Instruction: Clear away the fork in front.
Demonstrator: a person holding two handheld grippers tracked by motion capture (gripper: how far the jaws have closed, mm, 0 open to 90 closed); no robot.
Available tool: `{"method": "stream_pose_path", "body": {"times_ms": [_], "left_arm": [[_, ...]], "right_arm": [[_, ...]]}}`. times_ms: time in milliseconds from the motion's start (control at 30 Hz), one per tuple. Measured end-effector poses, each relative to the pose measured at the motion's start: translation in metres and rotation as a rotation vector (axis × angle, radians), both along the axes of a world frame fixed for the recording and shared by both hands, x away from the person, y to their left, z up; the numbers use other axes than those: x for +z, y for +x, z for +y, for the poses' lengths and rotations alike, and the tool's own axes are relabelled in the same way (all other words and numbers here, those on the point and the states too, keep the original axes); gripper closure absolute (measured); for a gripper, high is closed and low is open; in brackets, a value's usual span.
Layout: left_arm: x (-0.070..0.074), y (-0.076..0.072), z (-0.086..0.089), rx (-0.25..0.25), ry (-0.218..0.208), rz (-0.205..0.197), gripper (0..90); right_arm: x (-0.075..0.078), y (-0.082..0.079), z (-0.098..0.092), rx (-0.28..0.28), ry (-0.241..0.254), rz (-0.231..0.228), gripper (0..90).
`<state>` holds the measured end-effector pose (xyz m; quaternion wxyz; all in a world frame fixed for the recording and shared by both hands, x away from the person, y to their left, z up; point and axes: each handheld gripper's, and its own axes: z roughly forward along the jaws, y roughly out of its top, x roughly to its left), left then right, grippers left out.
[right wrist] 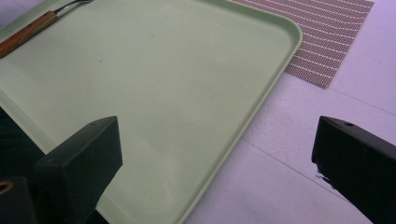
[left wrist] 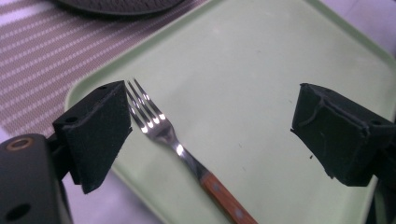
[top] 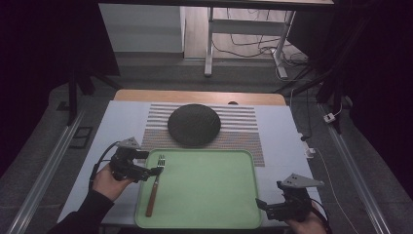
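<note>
A fork (top: 155,187) with a wooden handle lies along the left side of a light green tray (top: 209,190), tines pointing away from me. My left gripper (top: 157,171) hovers at the tray's left rim beside the fork's neck. In the left gripper view its jaws stand wide apart (left wrist: 210,126), with the tines (left wrist: 147,114) just by the left jaw and nothing pressed between them. My right gripper (top: 260,204) sits at the tray's near right corner. In the right gripper view it is open (right wrist: 215,154) over the tray's rim (right wrist: 275,70), holding nothing.
A dark round plate (top: 194,125) rests on a striped placemat (top: 243,131) behind the tray, all on a white table top. Desk legs and cables stand on the floor beyond the table's far edge.
</note>
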<state>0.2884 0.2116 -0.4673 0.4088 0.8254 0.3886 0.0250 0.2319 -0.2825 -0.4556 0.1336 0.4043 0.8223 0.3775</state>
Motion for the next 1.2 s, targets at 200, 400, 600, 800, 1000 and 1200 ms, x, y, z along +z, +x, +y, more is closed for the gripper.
{"method": "stream_pose_path", "body": {"times_ms": [200,400,600,800,1000,1200], "left_arm": [[0.000,-0.024,0.016,0.008,-0.048,-0.012,6.2],[0.001,-0.049,0.031,0.020,-0.092,-0.050,0.9],[-0.002,-0.069,0.050,0.055,-0.104,-0.067,0.0],[-0.007,-0.087,0.067,0.104,-0.109,-0.052,0.0],[-0.010,-0.100,0.079,0.145,-0.097,-0.046,0.0],[-0.010,-0.101,0.079,0.164,-0.072,-0.023,0.0]], "right_arm": [[0.000,0.000,0.000,0.000,0.000,0.001,1.8],[0.000,0.000,0.000,0.000,-0.003,0.002,1.8],[0.000,0.000,0.000,-0.001,-0.004,0.003,1.8],[0.000,0.000,0.000,-0.002,-0.002,0.003,1.8],[0.000,0.000,0.001,0.000,-0.004,0.003,1.8],[0.000,0.000,0.001,0.001,-0.007,0.004,1.8]]}}
